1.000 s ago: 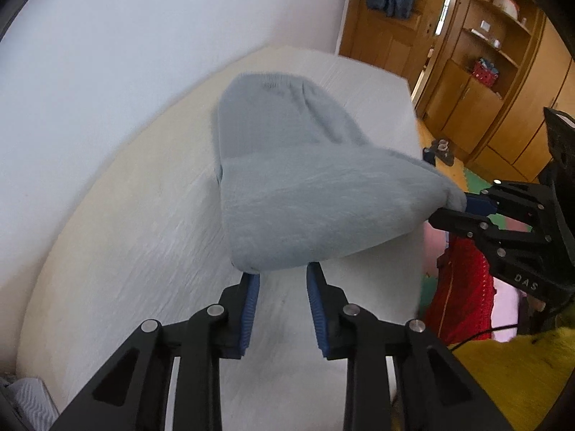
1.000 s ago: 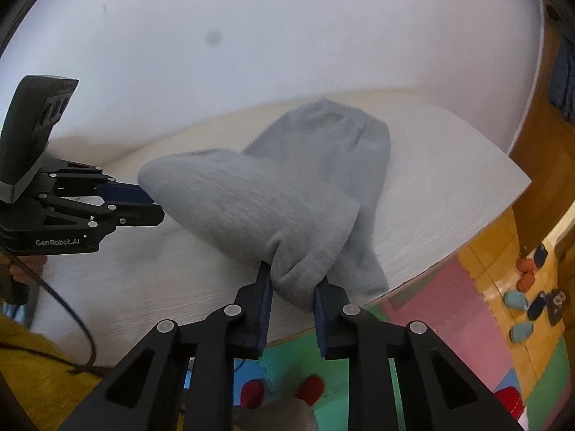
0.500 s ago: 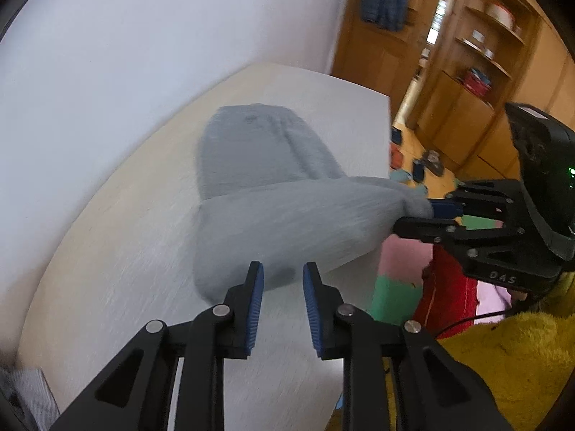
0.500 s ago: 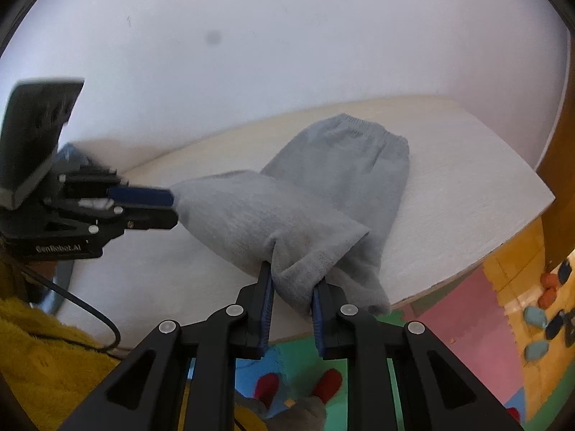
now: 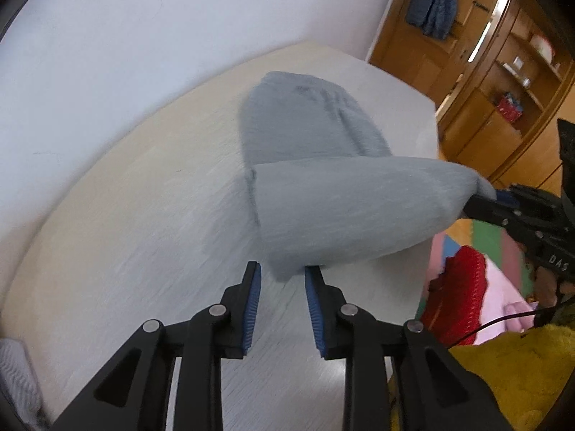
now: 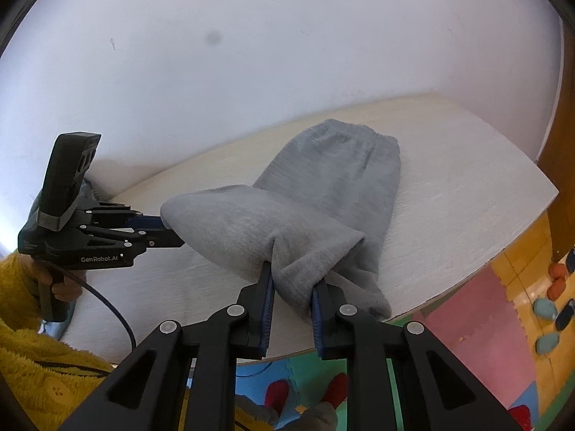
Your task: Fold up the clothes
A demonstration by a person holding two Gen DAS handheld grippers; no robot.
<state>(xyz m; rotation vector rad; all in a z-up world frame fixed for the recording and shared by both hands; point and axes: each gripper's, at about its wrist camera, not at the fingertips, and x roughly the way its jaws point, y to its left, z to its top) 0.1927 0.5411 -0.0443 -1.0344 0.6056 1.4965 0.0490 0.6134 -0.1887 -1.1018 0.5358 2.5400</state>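
Grey sweatpants (image 5: 309,129) (image 6: 334,179) lie on a pale tabletop (image 5: 125,215) (image 6: 467,179), waistband at the far end. Their near end is lifted off the table and stretched between both grippers. My left gripper (image 5: 282,269) (image 6: 172,231) has one corner of that end between its blue pads, and its jaws are opening slightly. My right gripper (image 6: 294,276) (image 5: 481,201) is shut on the other corner, where the cloth bunches between the fingers. A hand in a yellow sleeve (image 6: 21,323) holds the left gripper.
A white wall runs behind the table. Wooden cupboards (image 5: 503,107) and a hanging blue jacket (image 5: 435,0) stand beyond the far end. A red garment (image 5: 460,287) and coloured foam mats (image 6: 485,323) with slippers (image 6: 546,309) lie on the floor by the table edge.
The left gripper has rolled and shifted sideways, then come back, with the cloth still in it. The lifted end stays stretched between both grippers. The right gripper has hardly moved.
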